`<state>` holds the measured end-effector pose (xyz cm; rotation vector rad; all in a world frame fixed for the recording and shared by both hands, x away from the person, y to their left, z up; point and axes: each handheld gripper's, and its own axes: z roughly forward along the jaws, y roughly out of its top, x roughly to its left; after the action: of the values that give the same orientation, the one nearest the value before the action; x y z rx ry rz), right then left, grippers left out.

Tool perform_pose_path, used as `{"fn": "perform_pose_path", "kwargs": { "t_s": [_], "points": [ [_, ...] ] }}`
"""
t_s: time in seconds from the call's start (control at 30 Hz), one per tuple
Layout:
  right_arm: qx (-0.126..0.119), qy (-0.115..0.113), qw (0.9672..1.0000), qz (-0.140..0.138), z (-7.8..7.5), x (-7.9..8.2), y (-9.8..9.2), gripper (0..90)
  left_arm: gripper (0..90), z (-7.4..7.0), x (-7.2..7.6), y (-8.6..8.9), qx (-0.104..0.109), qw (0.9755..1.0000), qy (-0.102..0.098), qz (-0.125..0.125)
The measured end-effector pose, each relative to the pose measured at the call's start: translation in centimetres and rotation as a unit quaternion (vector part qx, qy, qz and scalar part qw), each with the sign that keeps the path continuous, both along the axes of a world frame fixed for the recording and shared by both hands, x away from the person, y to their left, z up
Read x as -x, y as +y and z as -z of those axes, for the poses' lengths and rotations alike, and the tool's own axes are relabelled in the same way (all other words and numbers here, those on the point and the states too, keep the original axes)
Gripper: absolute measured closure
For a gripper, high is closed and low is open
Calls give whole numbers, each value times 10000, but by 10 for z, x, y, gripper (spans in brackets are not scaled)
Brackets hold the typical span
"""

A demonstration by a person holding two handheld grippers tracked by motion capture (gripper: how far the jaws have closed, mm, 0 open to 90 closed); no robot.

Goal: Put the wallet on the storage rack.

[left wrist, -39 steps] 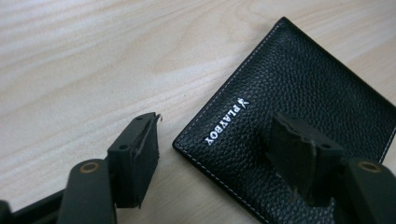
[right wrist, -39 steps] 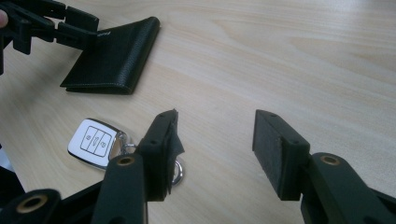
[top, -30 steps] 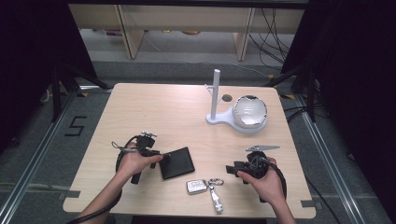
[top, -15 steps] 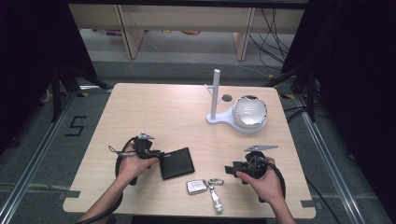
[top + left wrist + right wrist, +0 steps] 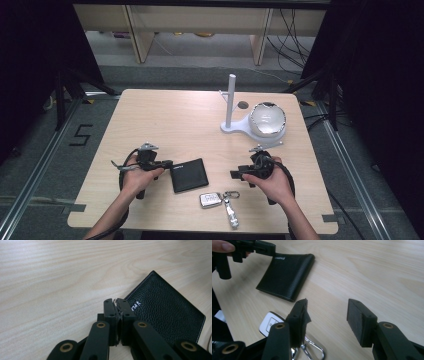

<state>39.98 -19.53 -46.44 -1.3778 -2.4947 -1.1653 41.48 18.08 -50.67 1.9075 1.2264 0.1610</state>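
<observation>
A black leather wallet [image 5: 189, 175] lies flat near the table's front edge. My left gripper [image 5: 169, 163] rests at its left corner. In the left gripper view the jaws have just closed pad to pad [image 5: 117, 302] with nothing between them, and the wallet [image 5: 165, 312] lies just beyond and to the right. My right gripper [image 5: 240, 175] stands open to the wallet's right, low over bare wood [image 5: 329, 312]. From there the wallet [image 5: 287, 275] lies ahead on the left. A white key fob [image 5: 210, 200] with a ring and a metal piece [image 5: 231, 214] lies in front of the wallet.
A white stand with an upright post [image 5: 230, 100] and a shiny crumpled bowl [image 5: 267, 120] sits at the table's back right. The key fob [image 5: 270, 323] and its ring [image 5: 312, 350] lie just under the right gripper's left jaw. Dark floor and shelving surround the table [image 5: 165, 120].
My right gripper has shifted a little to the left and away from the table's front edge. The left hand has stayed beside the wallet.
</observation>
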Motion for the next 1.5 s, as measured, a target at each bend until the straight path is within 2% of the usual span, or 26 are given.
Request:
{"fn": "perform_pose_path", "kwargs": {
  "t_s": [0.1,0.13,0.17,0.2,0.33,0.4,0.47,0.53,0.57,0.63,0.73,0.77,0.8,0.87,0.9,1.0,1.03,1.07,1.1,1.17,1.2,1.23,1.27,1.33,1.37,1.5],
  "points": [
    [21,74,9999,-92,-1,-8,10,520,870,-1,2,-1,128,9999,-53,-70],
    [3,174,9998,-127,-2,-12,16,521,870,-2,2,1,37,10000,-31,11],
    [3,231,9996,-160,-1,-16,21,524,871,-1,2,-1,145,9998,-71,-80],
    [34,401,9989,-247,0,-24,32,529,871,-1,3,0,100,9999,-39,-59],
    [47,571,9979,-315,4,-35,46,534,870,1,3,0,152,9998,-17,-104],
    [80,838,9957,-379,10,-44,63,535,870,2,3,0,175,9998,-20,-114],
    [118,892,9949,-463,14,-48,69,535,870,1,3,1,80,9999,-21,-61],
    [203,934,9946,-394,15,-48,73,535,869,2,4,1,73,9999,-21,-86],
    [177,958,9939,-518,17,-49,75,535,869,2,4,1,77,9999,-15,-94],
    [279,1103,9925,-446,18,-48,82,535,869,2,4,1,75,9999,-28,-103],
    [315,1074,9926,-480,20,-49,85,534,868,2,5,0,56,9999,-28,-102],
    [242,1129,9919,-524,20,-48,86,534,868,2,5,0,53,9999,-29,-107],
    [335,1087,9922,-518,22,-49,89,533,868,3,6,-2,129,9997,-51,-185],
    [365,1159,9915,-473,22,-48,91,532,868,3,6,-2,119,9997,-63,-188],
    [468,1119,9913,-511,24,-50,94,530,867,4,6,-1,62,9998,-55,-153],
    [461,1202,9904,-502,25,-49,97,526,866,4,7,-1,37,9999,-40,-141],
    [693,1131,9897,-544,27,-51,99,520,866,4,7,-1,47,9999,-52,-147],
    [682,1220,9890,-492,27,-51,101,515,866,5,7,-1,65,9999,-39,-142],
    [588,1159,9901,-534,28,-52,103,513,866,5,7,-1,66,9999,-33,-127],
    [616,1154,9899,-548,28,-52,107,512,865,6,8,-3,140,9997,-45,-207],
    [589,1185,9899,-516,28,-52,109,507,864,6,8,-4,132,9997,-36,-192],
    [695,1179,9892,-529,28,-52,110,498,864,6,8,-3,44,9999,-46,-158],
    [638,1164,9895,-566,28,-53,112,500,863,7,8,-4,126,9997,-50,-217],
    [665,1156,9895,-550,27,-52,113,504,863,7,8,-4,133,9996,-50,-224],
    [736,1186,9889,-514,27,-53,113,527,863,7,9,-3,39,9998,-61,-166],
    [754,1188,9894,-368,27,-52,113,600,859,8,9,-4,5,9998,-71,-164]
  ]
}}
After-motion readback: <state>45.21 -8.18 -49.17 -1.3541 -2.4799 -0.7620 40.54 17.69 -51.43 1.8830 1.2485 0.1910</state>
